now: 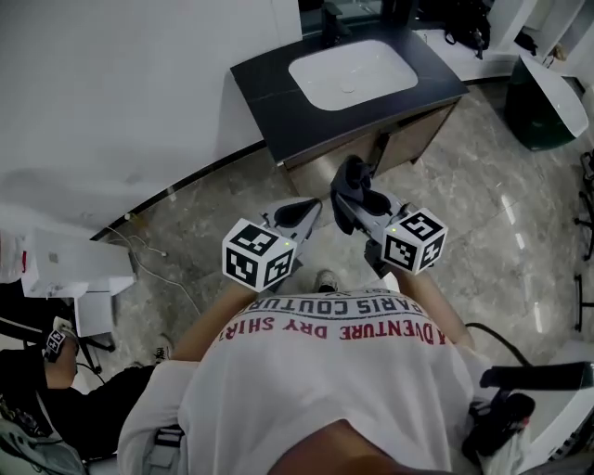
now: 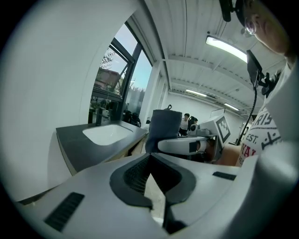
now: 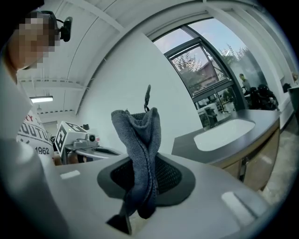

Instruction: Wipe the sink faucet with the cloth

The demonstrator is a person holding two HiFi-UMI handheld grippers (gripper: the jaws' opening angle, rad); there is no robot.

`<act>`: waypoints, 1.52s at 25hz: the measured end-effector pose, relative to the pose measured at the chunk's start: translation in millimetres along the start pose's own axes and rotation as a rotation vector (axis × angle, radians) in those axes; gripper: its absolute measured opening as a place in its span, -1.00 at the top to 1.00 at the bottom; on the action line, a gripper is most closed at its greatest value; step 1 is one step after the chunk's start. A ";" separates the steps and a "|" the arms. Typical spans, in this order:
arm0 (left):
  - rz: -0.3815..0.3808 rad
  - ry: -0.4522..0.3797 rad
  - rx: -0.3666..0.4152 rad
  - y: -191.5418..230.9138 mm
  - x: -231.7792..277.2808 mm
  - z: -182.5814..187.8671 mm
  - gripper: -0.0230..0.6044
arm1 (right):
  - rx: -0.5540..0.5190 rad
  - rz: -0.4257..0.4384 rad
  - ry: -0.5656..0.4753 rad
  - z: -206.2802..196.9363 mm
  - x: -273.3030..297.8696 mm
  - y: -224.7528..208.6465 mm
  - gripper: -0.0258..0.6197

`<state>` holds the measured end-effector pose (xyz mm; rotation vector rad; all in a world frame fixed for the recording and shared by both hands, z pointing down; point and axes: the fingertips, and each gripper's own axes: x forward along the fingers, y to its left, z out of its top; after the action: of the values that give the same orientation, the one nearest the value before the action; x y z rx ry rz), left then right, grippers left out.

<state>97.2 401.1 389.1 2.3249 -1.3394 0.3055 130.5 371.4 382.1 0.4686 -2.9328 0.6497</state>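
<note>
Clamping the cloth (image 3: 138, 133): right gripper (image 3: 140, 161); only its own view shows left gripper (image 2: 150, 158) closed, empty.

The surface (image 1: 269, 79) is a dark rectangular slab mounted on a wood-fronted cabinet (image 1: 422, 137), with one long side against the white wall (image 1: 139, 83). A white basin (image 1: 353, 72) with rounded corners is set into it, slightly off centre. A dark faucet (image 1: 331, 20) stands at the rear edge, behind the basin. The rest of the slab is bare. The cabinet stands on a glossy grey stone-pattern floor (image 1: 483, 213). Thin cable (image 1: 153, 250) lies on the floor near the wall, beside a white box (image 1: 70, 264).
</note>
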 end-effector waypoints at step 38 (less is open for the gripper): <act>-0.321 -0.001 0.111 449.1 205.9 263.8 0.92 | -0.020 -0.438 -0.131 233.5 374.9 -293.0 0.67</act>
<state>-192.2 -77.2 355.9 2.5833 -0.9484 0.2818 -138.8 -83.7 348.2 1.1442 -2.7983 0.5457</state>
